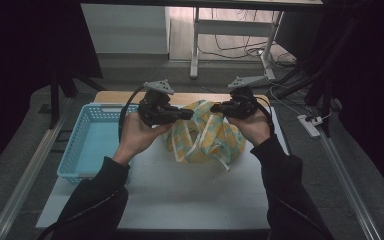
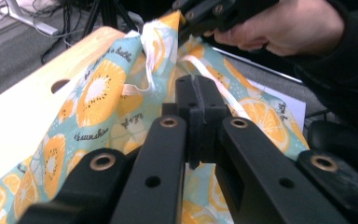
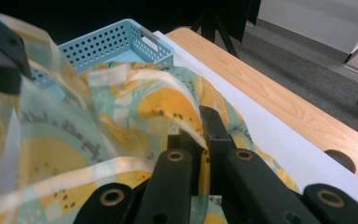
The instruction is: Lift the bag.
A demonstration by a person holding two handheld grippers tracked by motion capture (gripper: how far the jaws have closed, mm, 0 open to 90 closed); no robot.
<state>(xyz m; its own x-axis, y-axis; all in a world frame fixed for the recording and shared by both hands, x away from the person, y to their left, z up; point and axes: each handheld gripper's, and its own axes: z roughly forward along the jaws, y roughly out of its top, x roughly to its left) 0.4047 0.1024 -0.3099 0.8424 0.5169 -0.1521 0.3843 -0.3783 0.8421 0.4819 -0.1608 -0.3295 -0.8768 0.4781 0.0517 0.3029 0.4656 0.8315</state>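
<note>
I see the cloth (image 1: 205,135) btwn my two black grippers: teal-green w/ orange citrus slices, white trim, dark script. Left of my left gripper (image 1: 187,114), a light-blue perforated basket (image 1: 87,145). Under both, a white mat (image 1: 190,190) on a pale wood tabletop (image 3: 279,88).

Blue basket (image 1: 87,145) at the left of the worktop (image 1: 180,195), perforated walls, nothing visible inside; its rim shows again in the right gripper view (image 3: 116,39). White sheet (image 1: 190,185) covers most of the worktop, bare wood strip (image 1: 117,96) along the far edge, with a round hole (image 3: 339,160) in it. Past the worktop, grey floor (image 1: 145,70), white desk legs (image 1: 195,50), loose cables (image 1: 240,47), power strip (image 1: 310,125) at right. Metal rails (image 1: 25,175) flank both sides.
</note>
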